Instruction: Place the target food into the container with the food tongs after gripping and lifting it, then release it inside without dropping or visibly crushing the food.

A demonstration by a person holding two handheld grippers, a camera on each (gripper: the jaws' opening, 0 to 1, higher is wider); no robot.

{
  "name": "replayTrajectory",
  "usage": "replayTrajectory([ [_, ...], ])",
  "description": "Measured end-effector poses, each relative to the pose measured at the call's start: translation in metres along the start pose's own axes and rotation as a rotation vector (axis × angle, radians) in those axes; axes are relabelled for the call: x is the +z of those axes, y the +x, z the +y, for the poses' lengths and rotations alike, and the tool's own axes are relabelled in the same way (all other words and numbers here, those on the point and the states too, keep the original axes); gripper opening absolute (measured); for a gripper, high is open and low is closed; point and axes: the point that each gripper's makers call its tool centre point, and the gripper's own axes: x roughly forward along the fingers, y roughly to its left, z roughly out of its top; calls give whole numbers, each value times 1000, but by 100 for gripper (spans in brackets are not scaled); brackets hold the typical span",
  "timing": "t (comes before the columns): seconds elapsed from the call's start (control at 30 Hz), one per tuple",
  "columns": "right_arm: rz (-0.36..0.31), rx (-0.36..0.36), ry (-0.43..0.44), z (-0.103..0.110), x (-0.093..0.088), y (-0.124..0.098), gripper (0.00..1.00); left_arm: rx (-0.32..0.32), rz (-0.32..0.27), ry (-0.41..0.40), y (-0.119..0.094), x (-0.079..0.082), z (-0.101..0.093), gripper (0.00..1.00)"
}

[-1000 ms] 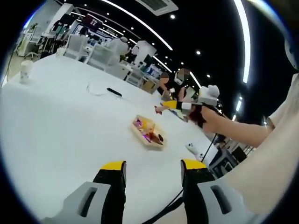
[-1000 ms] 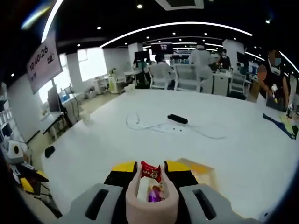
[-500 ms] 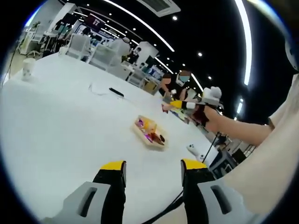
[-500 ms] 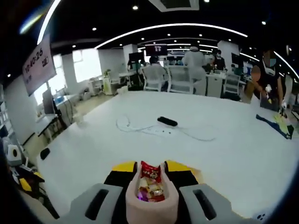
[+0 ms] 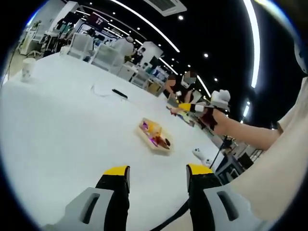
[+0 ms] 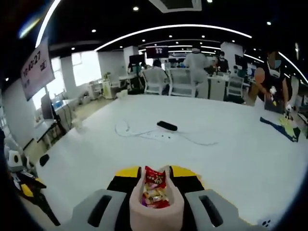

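My right gripper (image 6: 156,172) is shut on pink food tongs (image 6: 156,214), and the tongs pinch a red-wrapped snack (image 6: 155,177) at their tip. More bright wrappers show through the tongs' loop, just below. In the left gripper view a shallow tray (image 5: 159,145) of wrapped snacks lies on the white table (image 5: 72,125). The right gripper (image 5: 190,108) hangs in a person's hand above and beyond that tray. My left gripper (image 5: 158,170) stands open over bare table, short of the tray, with nothing between its jaws.
A black power strip (image 6: 167,126) and a white cable (image 6: 139,134) lie mid-table. A paper cup (image 5: 28,70) stands at the far left and a small white device (image 5: 199,154) near the table's right edge. Several people work at the far side.
The right gripper has shifted with the tongs and red snack. The tray corner that showed beside its right jaw is now out of sight. The left gripper has barely moved.
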Motion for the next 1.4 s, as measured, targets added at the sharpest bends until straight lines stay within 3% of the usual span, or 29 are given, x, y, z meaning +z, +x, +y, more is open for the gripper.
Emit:
replayTrajectory([
  [1.07,-15,-51,31,-18,-11,-10,23,-34,36,17,11,-1,-4,46],
  [1.4,-48,-56,23,-19,-1,-15,24,-47,26,26,13,4,-5,47],
])
